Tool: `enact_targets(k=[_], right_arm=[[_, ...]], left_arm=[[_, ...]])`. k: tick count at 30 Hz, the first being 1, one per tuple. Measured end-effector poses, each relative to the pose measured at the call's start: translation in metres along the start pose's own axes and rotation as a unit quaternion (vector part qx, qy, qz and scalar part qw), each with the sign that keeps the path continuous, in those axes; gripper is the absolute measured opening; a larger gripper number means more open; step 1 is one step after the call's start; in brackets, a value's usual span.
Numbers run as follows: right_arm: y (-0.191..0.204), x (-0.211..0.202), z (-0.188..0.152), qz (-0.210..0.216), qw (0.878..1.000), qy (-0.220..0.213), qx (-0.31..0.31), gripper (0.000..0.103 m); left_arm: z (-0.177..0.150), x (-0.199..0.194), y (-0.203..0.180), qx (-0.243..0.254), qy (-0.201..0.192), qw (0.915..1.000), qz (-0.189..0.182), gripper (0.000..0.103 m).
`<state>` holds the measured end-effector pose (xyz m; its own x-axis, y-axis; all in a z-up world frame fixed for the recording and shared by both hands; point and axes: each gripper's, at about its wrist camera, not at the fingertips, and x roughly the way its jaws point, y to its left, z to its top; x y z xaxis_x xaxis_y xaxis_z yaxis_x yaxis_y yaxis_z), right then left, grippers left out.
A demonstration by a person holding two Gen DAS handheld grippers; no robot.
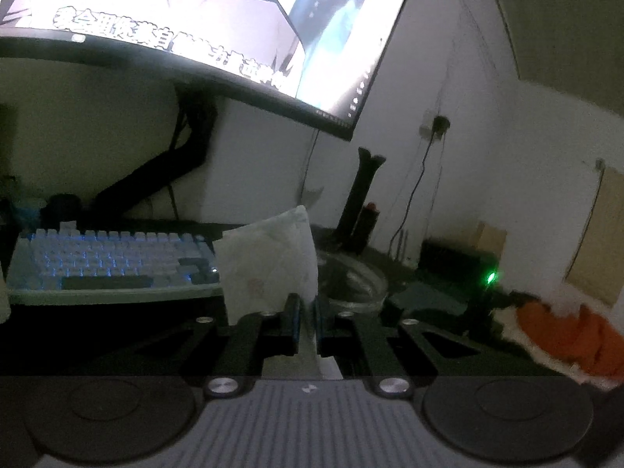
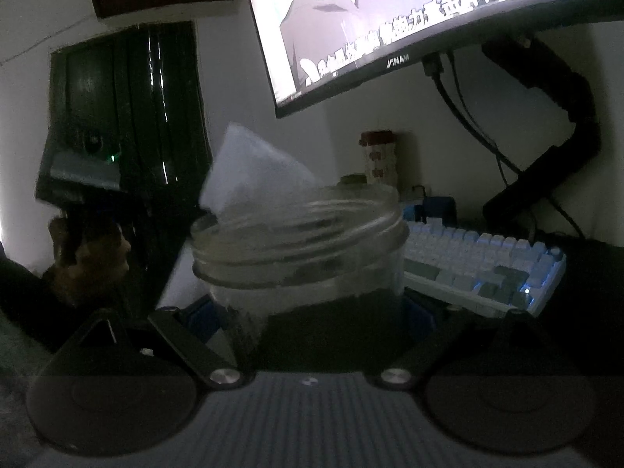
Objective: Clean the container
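Observation:
A clear glass jar [image 2: 300,257] with a threaded open mouth fills the middle of the right wrist view. My right gripper [image 2: 312,312] is shut on the jar's body, its blue-padded fingers on either side. My left gripper [image 1: 308,312] is shut on a white tissue [image 1: 269,261], which stands up above its fingers. The tissue [image 2: 253,171] shows in the right wrist view just behind and above the jar's rim; whether it touches the rim I cannot tell. The jar's rim [image 1: 355,277] shows dimly just right of the tissue in the left wrist view.
A backlit white-blue keyboard [image 1: 105,265] lies on the dark desk, also in the right wrist view [image 2: 483,265]. A large lit monitor [image 1: 218,27] on a black arm hangs above. A dark PC case [image 2: 117,124] stands left. An orange-white cloth [image 1: 569,331] lies right.

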<state>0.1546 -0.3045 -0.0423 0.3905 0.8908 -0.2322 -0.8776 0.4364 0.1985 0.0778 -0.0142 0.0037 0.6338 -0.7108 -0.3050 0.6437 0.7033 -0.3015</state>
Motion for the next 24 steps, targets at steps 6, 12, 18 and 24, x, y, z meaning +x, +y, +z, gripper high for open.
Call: enact_targets(k=[6, 12, 18, 24], right_arm=[[0.002, -0.010, 0.004, -0.006, 1.000, -0.028, -0.006, 0.095], [0.003, -0.010, 0.005, -0.003, 1.000, -0.028, -0.008, 0.095], [0.002, -0.007, 0.004, -0.002, 1.000, -0.021, -0.006, 0.095], [0.002, -0.007, 0.004, -0.005, 1.000, -0.021, -0.007, 0.096]], left_arm=[[-0.008, -0.003, 0.002, 0.022, -0.027, 0.9993, 0.015, 0.006], [-0.004, -0.010, -0.008, 0.035, -0.034, 0.9986, -0.017, 0.006], [-0.011, -0.001, -0.031, 0.077, -0.025, 0.9965, -0.022, 0.006], [-0.009, -0.005, -0.026, 0.073, -0.029, 0.9969, -0.006, 0.006]])
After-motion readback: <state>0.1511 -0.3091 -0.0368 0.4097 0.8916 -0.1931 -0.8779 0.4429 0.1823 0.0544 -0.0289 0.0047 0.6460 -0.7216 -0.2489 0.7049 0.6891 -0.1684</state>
